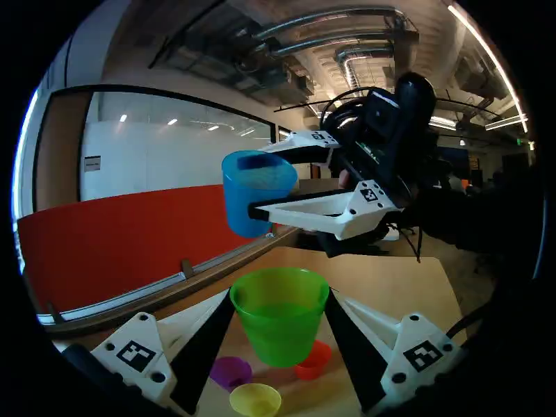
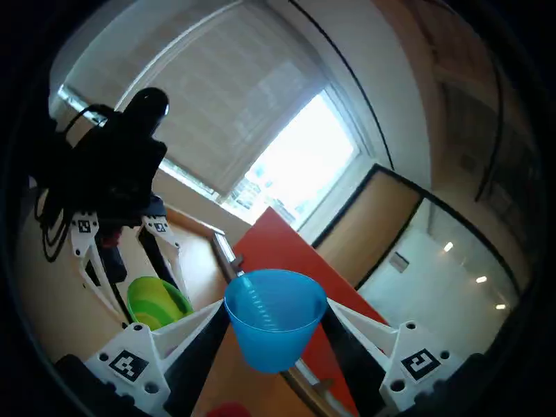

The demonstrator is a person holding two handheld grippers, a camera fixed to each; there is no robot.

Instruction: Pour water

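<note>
Left hand-held gripper (image 1: 279, 300) clamps the green cup (image 1: 280, 330); right hand-held gripper (image 2: 276, 307) clamps the blue cup (image 2: 274, 337).

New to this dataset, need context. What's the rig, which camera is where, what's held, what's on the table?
No robot: a person holds a two-finger gripper in each hand. Each round picture comes from a fisheye camera on one gripper, looking along its fingers. Left gripper view: the left gripper clamps a green cup; higher up, the right gripper clamps a blue cup. Right gripper view: that blue cup close up, the left gripper farther off. On the wooden table stand a purple cup, a yellow cup and an orange cup. Water in the cups: cannot tell.
</note>
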